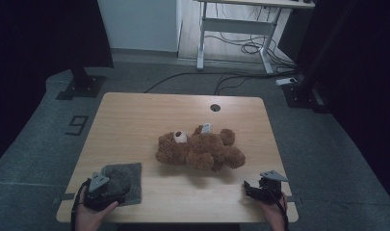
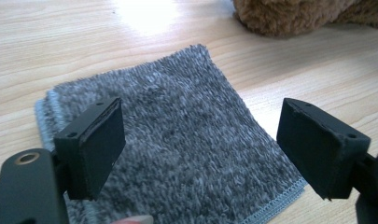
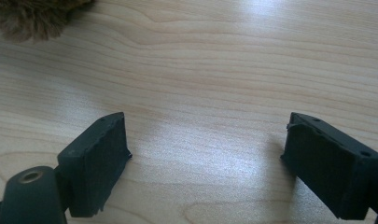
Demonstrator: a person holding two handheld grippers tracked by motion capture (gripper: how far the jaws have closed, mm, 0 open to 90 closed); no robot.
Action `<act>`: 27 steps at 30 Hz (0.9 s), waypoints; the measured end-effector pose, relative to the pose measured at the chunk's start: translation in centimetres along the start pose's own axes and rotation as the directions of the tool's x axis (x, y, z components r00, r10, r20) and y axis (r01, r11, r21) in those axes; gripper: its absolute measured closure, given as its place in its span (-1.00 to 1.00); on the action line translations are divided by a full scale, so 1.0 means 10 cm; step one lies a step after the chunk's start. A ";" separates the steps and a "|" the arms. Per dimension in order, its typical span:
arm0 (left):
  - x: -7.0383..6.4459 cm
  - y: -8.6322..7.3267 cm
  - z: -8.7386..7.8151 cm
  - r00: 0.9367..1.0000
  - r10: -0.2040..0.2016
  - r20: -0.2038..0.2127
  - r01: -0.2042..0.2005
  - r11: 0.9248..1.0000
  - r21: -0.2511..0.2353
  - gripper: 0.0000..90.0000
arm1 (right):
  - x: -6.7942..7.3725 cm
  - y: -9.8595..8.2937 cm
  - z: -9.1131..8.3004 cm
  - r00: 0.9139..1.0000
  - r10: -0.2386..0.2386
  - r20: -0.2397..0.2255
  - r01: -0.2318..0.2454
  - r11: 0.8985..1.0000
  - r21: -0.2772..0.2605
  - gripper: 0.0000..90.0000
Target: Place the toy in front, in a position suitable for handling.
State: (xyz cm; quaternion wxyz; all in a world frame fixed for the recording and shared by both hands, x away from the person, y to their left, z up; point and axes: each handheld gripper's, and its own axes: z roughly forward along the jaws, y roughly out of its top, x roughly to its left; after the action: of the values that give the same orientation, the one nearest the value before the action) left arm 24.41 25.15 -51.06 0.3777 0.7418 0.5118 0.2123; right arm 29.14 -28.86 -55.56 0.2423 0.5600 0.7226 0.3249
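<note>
Item 1: brown plush teddy bear [image 1: 201,150], lay on its side at approx. centre of light wood-grain table [image 1: 149,110], pale muzzle toward table's left, a small grey-white tag at its back edge; any print on tag too small to read. Item 2: dark grey folded terry cloth w/ stitched pale hem [image 2: 177,140], flat at near-left corner of table, well apart from bear. Left gripper [image 1: 105,187], black w/ grey three-cornered plate on top, held in person's left hand [image 1: 89,214] at near edge, sat over near part of cloth; in left gripper view its jaws stood wide apart w/ cloth between and below them, nothing clamped, bear's fur at top edge beyond cloth. Right gripper [image 1: 253,188], same build, in right hand [image 1: 274,211] at near-right corner, on bare wood; right gripper view showed jaws spread apart, empty, w/ a tuft of brown fur at top-left corner, bear ahead and off to that side, not touching. Misc.: round cable hole [image 1: 215,107] near far edge of table. Writing: a dark "9"-like mark [image 1: 77,124] on grey floor left of table; no other legible labels.
</note>
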 end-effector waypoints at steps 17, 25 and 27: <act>-0.15 0.00 0.20 0.999 0.037 0.009 -0.037 0.998 0.049 -0.67 | 0.00 0.00 0.00 1.000 0.000 0.002 0.000 1.000 0.000 -0.69; -0.25 0.01 0.33 0.998 0.053 0.013 -0.054 0.996 0.075 -0.68 | 0.00 0.00 0.00 1.000 0.001 0.002 -0.001 1.000 0.000 -0.69; -0.25 0.00 0.33 0.999 0.051 0.013 -0.052 0.996 0.076 -0.68 | 0.00 0.00 0.00 1.000 0.001 0.002 -0.001 1.000 0.000 -0.69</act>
State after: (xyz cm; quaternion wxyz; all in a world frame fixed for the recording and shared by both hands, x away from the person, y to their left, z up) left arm 25.80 21.74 -52.92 0.3463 0.7697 0.4984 0.1982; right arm 29.12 -28.83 -55.56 0.2430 0.5605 0.7221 0.3245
